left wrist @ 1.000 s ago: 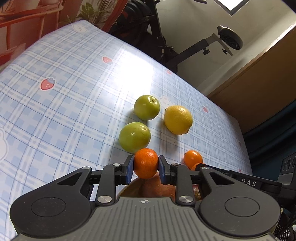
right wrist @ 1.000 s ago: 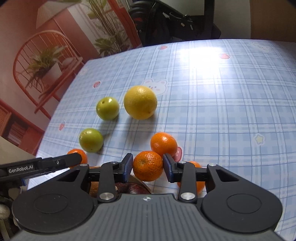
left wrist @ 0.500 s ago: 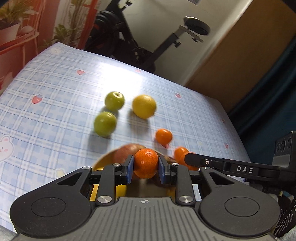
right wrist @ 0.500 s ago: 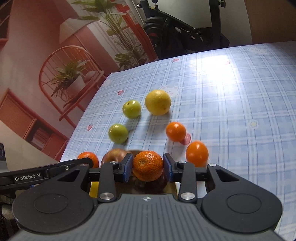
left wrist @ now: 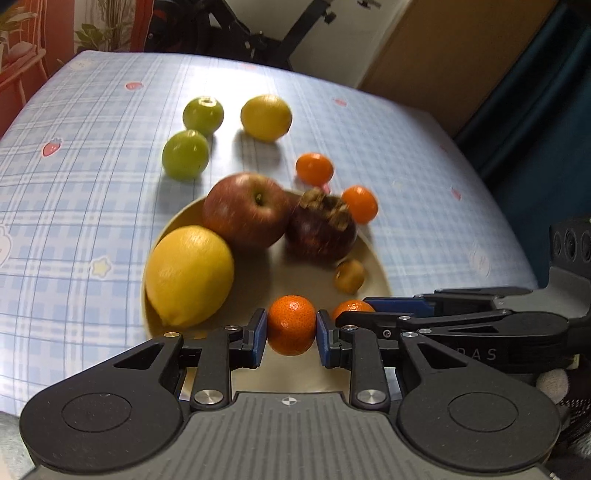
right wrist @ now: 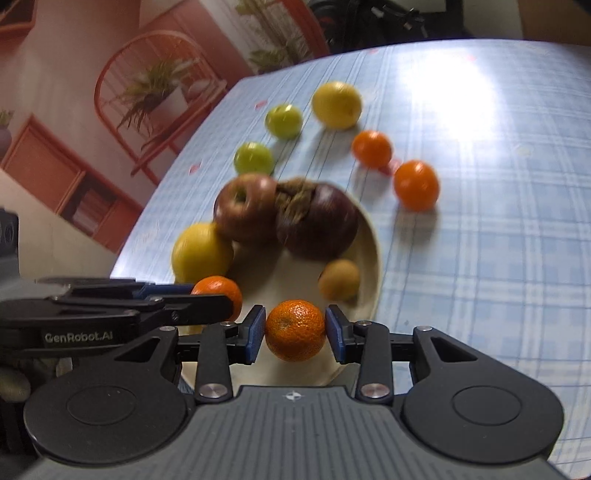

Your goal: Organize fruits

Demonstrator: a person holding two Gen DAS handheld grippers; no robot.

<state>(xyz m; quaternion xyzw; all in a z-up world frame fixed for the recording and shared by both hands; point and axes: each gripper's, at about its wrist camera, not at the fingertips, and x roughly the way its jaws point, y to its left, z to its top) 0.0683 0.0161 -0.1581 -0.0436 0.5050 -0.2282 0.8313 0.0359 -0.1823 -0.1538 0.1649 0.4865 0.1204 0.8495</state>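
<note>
My left gripper (left wrist: 291, 325) is shut on a mandarin (left wrist: 291, 323) above the near rim of a cream plate (left wrist: 376, 266). My right gripper (right wrist: 295, 329) is shut on another mandarin (right wrist: 295, 330) over the same plate (right wrist: 371, 258). The plate holds a large lemon (left wrist: 188, 275), a red apple (left wrist: 245, 208), a dark mangosteen (left wrist: 321, 229) and a small brown fruit (left wrist: 349, 275). The right gripper reaches in from the right in the left wrist view (left wrist: 373, 314). The left gripper reaches in from the left in the right wrist view (right wrist: 207, 299).
On the blue checked tablecloth (left wrist: 74, 177) beyond the plate lie two green apples (left wrist: 184, 155) (left wrist: 203, 115), a yellow lemon (left wrist: 266, 117) and two loose mandarins (left wrist: 314, 169) (left wrist: 360, 204). An exercise bike (left wrist: 258, 33) stands past the far edge.
Both grippers have risen and drawn back toward the near side with their mandarins. The plate and its fruit have come into full view below them.
</note>
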